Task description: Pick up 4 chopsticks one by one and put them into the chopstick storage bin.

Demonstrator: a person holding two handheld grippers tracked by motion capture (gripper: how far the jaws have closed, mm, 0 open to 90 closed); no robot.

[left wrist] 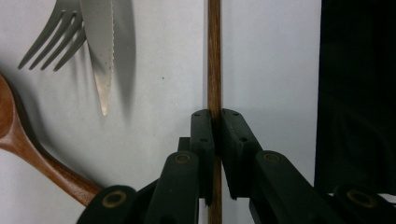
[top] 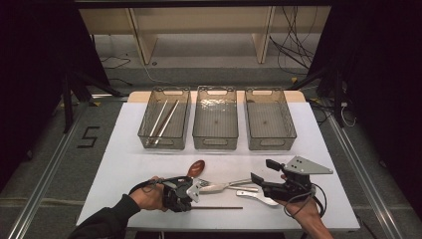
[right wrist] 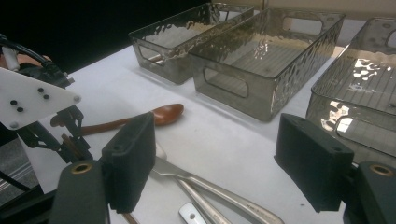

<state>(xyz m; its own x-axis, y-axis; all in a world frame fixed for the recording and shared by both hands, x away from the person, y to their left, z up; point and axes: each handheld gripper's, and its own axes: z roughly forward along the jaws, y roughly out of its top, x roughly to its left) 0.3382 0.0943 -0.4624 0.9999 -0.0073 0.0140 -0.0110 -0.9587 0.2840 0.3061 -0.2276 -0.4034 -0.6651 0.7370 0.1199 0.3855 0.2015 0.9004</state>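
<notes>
Left claw [left wrist: 214, 119] is clamping the wooden chopstick [left wrist: 214, 56], jaws shut tight on the stick with the pads pressing it from both sides. In the left gripper view the chopstick is running straight ahead out of the jaws, long axis in line with the claw. In the high view the chopstick [top: 219, 207] is lying flat on the white table [top: 124, 169] near the front edge, long axis across the table, free end pointing toward the right hand. The grip sits at the stick's left end, so most of its length is sticking out past the claw.

Right claw [top: 260, 172] is hovering wide, holding nothing, over the metal cutlery [top: 224, 186].

Left bin [top: 164, 118], already holding two chopsticks, is lying up and away from the left claw; left hand is the nearer one. Likely next: lifting, swinging the stick lengthwise to fit the bin.
</notes>
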